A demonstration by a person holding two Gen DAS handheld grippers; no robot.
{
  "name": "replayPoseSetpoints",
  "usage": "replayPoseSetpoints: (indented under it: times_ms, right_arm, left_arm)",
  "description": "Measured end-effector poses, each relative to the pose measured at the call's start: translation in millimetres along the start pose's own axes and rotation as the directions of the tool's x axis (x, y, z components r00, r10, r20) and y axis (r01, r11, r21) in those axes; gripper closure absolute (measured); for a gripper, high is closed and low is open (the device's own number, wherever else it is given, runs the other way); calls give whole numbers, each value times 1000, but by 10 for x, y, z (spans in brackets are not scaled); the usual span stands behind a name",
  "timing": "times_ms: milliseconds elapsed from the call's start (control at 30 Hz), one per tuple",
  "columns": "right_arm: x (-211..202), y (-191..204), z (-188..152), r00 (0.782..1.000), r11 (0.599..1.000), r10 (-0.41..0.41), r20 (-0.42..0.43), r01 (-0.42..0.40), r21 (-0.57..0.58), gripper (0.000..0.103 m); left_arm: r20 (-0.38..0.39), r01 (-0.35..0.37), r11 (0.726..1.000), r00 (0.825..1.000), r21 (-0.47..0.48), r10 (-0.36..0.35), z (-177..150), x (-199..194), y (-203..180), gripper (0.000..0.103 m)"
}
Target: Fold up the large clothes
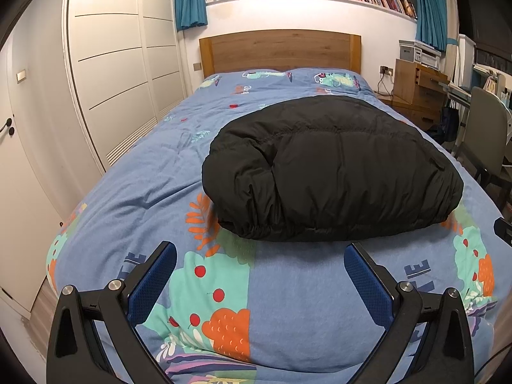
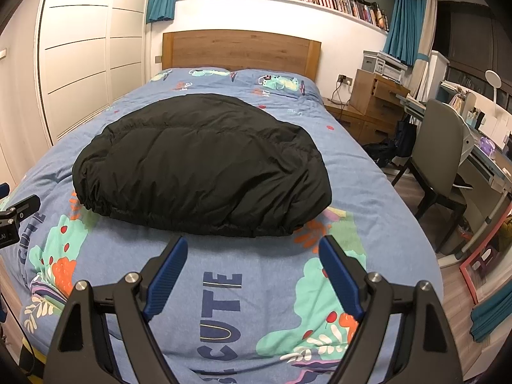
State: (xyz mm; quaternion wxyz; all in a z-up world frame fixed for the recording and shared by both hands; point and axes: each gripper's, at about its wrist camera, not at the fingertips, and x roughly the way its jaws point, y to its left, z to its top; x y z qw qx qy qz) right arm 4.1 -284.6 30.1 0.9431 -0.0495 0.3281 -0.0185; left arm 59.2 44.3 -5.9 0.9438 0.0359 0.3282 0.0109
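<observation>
Both views evenly lit, warm indoor light from overhead, no glare. Soft shadow under black jacket, detail crushed in its folds. Heavy fisheye bend + dark vignette at corners. Focus sharp, no motion blur.

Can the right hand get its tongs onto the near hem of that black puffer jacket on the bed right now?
Probably yes. The right tongs stand open and empty just short of the black jacket, with only bare bedspread between them and its gathered hem.

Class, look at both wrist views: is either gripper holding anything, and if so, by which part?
Nothing is held. The left gripper and right gripper both stand open over the bedspread, short of the black padded jacket.
</observation>
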Motion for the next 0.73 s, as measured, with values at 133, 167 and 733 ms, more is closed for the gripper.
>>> replayPoseSetpoints:
  times_ms: [133, 167, 733]
  right_arm:
    - [14, -7, -20, 1000, 1000, -1, -5, 1, 1, 19]
    - [17, -5, -20, 1000, 1000, -1, -6, 1, 1, 19]
    - [21, -19, -29, 1000, 1000, 1, -10, 0, 1, 19]
  left_arm:
    - [0, 0, 1000, 1000, 1, 0, -6, 2, -2, 1]
    - [-1, -1, 1000, 1000, 1, 1, -7, 3, -3, 1]
    - [-12, 0, 1000, 1000, -3, 0, -23, 9, 17, 1]
